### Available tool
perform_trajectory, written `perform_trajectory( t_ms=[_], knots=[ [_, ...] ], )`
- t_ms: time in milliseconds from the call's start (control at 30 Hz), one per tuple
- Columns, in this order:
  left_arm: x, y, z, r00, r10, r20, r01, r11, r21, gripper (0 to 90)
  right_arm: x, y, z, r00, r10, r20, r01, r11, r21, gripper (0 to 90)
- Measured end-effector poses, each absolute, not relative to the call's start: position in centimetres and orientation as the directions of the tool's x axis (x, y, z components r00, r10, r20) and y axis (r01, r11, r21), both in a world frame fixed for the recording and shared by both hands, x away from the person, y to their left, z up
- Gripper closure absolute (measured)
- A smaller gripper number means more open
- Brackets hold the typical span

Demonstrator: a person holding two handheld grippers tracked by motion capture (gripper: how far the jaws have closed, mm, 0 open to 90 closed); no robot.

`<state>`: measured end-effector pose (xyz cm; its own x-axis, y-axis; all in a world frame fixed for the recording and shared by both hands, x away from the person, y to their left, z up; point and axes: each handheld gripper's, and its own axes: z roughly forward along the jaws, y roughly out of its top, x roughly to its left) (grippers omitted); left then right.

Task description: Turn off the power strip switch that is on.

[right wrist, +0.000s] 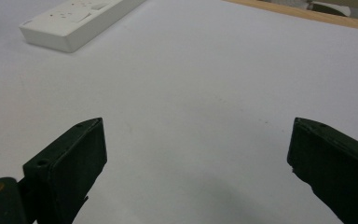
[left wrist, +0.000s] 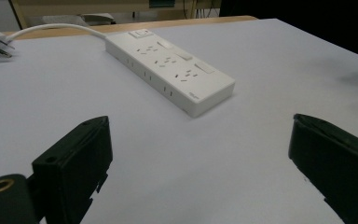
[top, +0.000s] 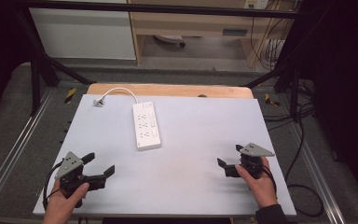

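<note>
A white power strip (top: 147, 126) is lying flat on the grey table mat (top: 191, 154), left of centre toward the far side, with its white cord (top: 120, 91) curving back to a plug (top: 98, 102) resting near the mat's far-left corner. The left gripper (top: 100, 164) is sitting at the near-left corner with its jaws spread wide and gripping nothing, pointing toward the strip but well apart from it. The right gripper (top: 230, 155) is resting near the mat's right edge, its jaws likewise gaping over bare mat.

Lab or test workshop, black metal frame (top: 42, 65) around a white-topped table (top: 205, 140), loose cables (top: 303, 135) on grey floor at right, wooden desk (top: 191, 23) and white cabinet (top: 84, 32) at far side
</note>
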<state>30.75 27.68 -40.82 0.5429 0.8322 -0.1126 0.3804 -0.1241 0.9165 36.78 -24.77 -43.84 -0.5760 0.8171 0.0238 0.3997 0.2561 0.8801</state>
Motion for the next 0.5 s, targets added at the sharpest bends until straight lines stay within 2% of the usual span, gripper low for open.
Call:
perform_trajectory(
  t_ms=[500],
  knots=[
    [32.0, 27.6, -39.2, 0.514, 0.846, -0.143, 0.404, -0.092, 0.91, 6.4, 36.4, -24.2, -43.8, -0.608, 0.794, 0.013, 0.392, 0.286, 0.874, 5.3]
  ],
)
